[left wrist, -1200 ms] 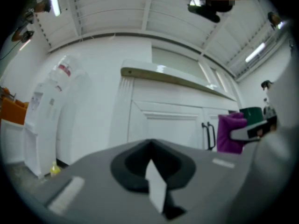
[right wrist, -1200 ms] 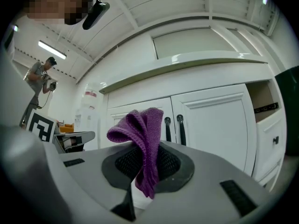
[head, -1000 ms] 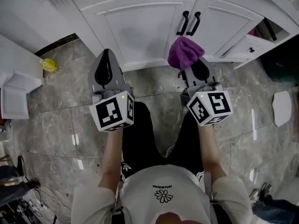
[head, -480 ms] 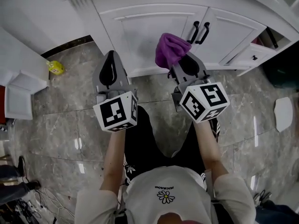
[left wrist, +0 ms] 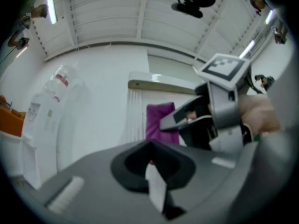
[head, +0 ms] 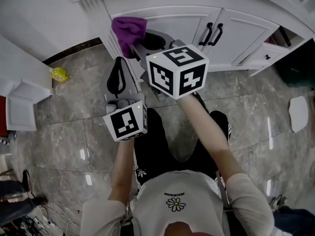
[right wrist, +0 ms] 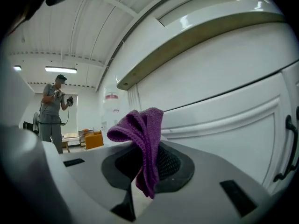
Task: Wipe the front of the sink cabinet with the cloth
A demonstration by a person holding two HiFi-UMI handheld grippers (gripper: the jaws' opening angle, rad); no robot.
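Observation:
My right gripper (head: 136, 39) is shut on a purple cloth (head: 128, 27) and holds it up against the top left corner of the white sink cabinet front (head: 172, 19). In the right gripper view the cloth (right wrist: 143, 136) hangs folded out of the jaws, close to the panelled door (right wrist: 224, 120). My left gripper (head: 118, 65) hangs lower, near the floor, shut with nothing in it. The left gripper view looks up at the cloth (left wrist: 159, 120) and the right gripper (left wrist: 187, 118) in front of the cabinet. Two black door handles (head: 212, 33) are to the right of the cloth.
A small yellow thing (head: 59, 73) lies on the marble floor at the left, beside a white box (head: 19, 107). A drawer (head: 268, 48) stands open at the cabinet's right. A white object (head: 298, 113) lies on the floor at the right. A person (right wrist: 51, 111) stands far off.
My right gripper has risen and swept left with the cloth, from beside the door handles to the door's upper left corner. The left gripper has hardly moved.

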